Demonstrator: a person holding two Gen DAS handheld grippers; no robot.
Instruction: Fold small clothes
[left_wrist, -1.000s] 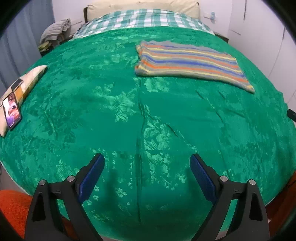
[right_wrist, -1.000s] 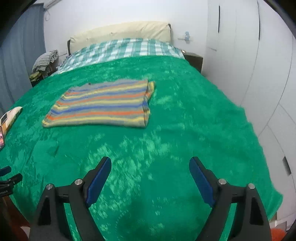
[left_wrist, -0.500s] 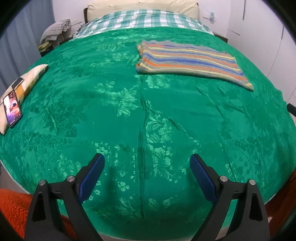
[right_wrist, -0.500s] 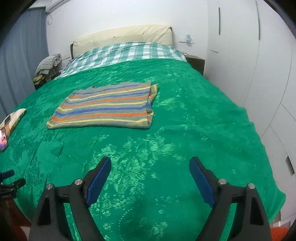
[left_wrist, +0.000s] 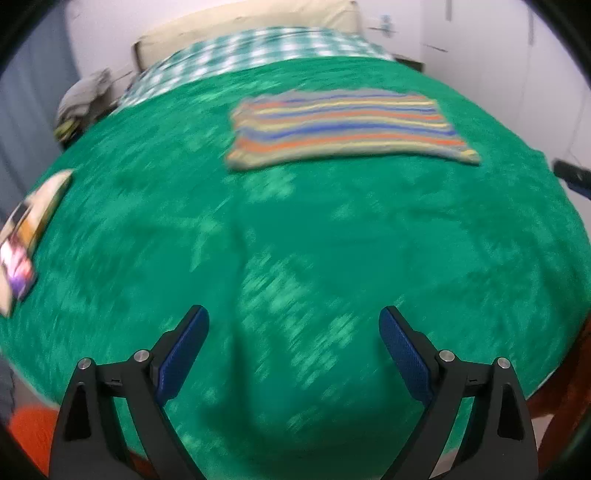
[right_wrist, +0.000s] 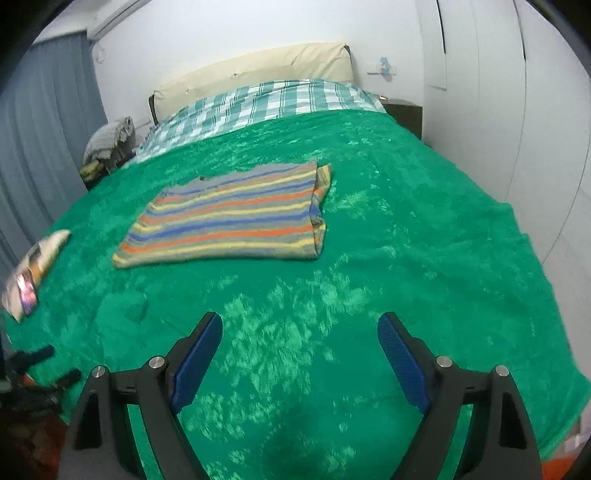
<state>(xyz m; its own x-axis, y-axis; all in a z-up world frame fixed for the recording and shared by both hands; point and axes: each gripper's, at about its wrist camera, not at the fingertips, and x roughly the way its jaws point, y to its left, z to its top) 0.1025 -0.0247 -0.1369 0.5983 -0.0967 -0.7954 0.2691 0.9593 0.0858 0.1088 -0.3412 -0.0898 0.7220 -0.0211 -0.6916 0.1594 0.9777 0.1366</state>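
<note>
A folded striped garment (left_wrist: 343, 127) in orange, blue, yellow and grey lies flat on the green bedspread (left_wrist: 295, 240), far from both grippers. It also shows in the right wrist view (right_wrist: 229, 218), left of centre. My left gripper (left_wrist: 293, 325) is open and empty above the near part of the bed. My right gripper (right_wrist: 299, 328) is open and empty above the bed's near edge.
A small pillow with a phone on it (left_wrist: 26, 240) lies at the bed's left edge, also in the right wrist view (right_wrist: 31, 273). A checked sheet (right_wrist: 258, 107) and headboard are at the far end. White wardrobe doors (right_wrist: 517, 110) stand at the right.
Both grippers have pulled back and tilted up; the left wrist view is blurred by motion and has swung right, so the garment sits nearer its centre. Both grippers stay open.
</note>
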